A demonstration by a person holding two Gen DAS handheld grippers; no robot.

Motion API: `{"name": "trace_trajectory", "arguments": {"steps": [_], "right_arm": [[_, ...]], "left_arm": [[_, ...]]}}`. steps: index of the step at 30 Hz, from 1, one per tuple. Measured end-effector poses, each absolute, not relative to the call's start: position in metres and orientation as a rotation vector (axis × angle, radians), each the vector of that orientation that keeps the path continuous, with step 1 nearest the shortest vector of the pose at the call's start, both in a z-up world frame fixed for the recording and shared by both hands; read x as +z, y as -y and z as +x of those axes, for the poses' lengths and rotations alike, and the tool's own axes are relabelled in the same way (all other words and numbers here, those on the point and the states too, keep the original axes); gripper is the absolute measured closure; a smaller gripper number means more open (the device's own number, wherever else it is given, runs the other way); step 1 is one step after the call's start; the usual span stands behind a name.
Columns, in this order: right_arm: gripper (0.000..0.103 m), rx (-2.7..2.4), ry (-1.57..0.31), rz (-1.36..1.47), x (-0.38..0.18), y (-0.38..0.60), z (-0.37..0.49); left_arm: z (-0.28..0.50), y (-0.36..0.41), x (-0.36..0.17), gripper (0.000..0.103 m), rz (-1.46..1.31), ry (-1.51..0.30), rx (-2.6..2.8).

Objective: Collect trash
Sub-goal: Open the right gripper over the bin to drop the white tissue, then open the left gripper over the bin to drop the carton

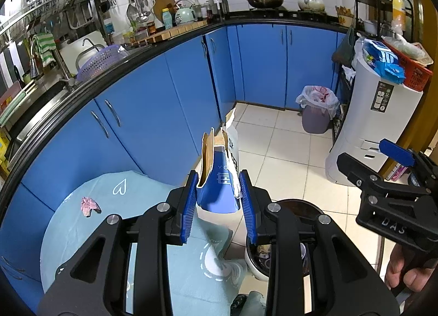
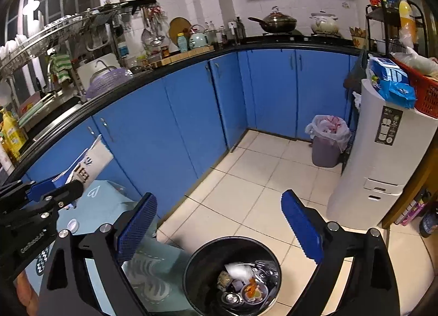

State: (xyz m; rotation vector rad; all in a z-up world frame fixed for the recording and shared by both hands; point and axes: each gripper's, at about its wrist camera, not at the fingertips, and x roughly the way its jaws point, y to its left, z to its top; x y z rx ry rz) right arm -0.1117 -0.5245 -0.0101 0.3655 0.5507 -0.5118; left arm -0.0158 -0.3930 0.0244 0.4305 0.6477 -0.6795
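- Step in hand, by my reading: carrying a picked-up piece to the bin
- Left gripper point(image 1: 219, 201) clamped on a torn blue-and-white carton point(image 1: 219, 179), held upright between the pads, above the light-blue tabletop point(image 1: 137, 206)
- Right gripper point(image 2: 219, 231) spread wide, nothing in it, poised over the black trash bin point(image 2: 232, 275), already part full
- Next move likely calls for swinging the carton right, over the bin mouth, then letting go
- Pink crumpled scrap point(image 1: 90, 206) lies on the tabletop, well left of the carton

Torn cardboard carton point(image 1: 219, 179), glossy floor tiles point(image 1: 284, 157)
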Motion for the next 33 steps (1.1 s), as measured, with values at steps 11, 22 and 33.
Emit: {"name": "trace_trajectory", "arguments": {"steps": [11,22,33], "right_arm": [[0.011,-0.530,-0.542,0.385,-0.011,0.534,-0.119],[0.011,-0.657,-0.520,0.362,-0.007,0.553,-0.140],[0.011,-0.705,-0.524,0.412,-0.014,0.576,-0.157]], "left_arm": [[-0.018,0.400,0.023,0.071,0.442,-0.653,-0.700],[-0.025,0.418,0.022,0.071,0.450,-0.668,-0.753],[-0.034,0.445,0.021,0.068,0.470,-0.676,-0.781]]}}
